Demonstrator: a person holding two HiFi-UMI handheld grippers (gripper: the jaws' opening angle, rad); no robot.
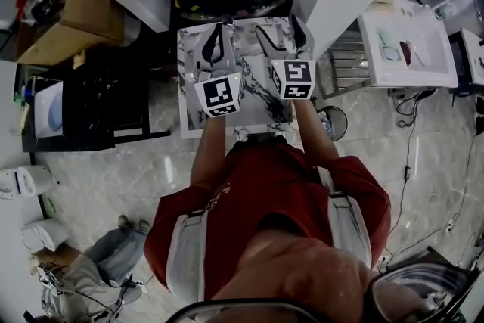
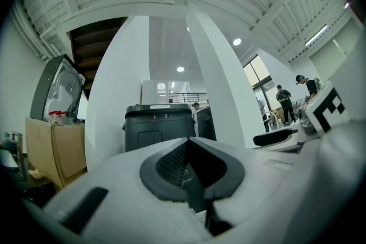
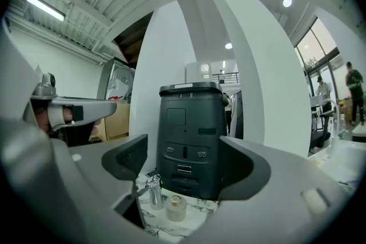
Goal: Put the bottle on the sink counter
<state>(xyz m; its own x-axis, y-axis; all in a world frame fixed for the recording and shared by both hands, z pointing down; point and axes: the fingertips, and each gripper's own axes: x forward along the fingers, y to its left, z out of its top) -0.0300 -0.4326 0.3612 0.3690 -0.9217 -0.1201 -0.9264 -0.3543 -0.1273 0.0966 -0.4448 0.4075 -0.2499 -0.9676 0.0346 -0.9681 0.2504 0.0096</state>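
Marble table point(image 1: 189, 110) beneath both tools: right tool point(image 3: 186, 163) spread wide, small bottle point(image 3: 175, 207) standing just ahead between its jaws, beside chrome tap point(image 3: 153, 190); left tool point(image 2: 189, 166) pinched shut, empty. Risk: clipping tap, toppling bottle.

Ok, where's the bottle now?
The bottle stands on the marble counter, low centre in the right gripper view, just right of the chrome tap and in front of the dark machine.

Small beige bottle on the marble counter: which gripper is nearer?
Right. The right gripper frames the small beige bottle between open fingers, just ahead; the left gripper sits farther left.
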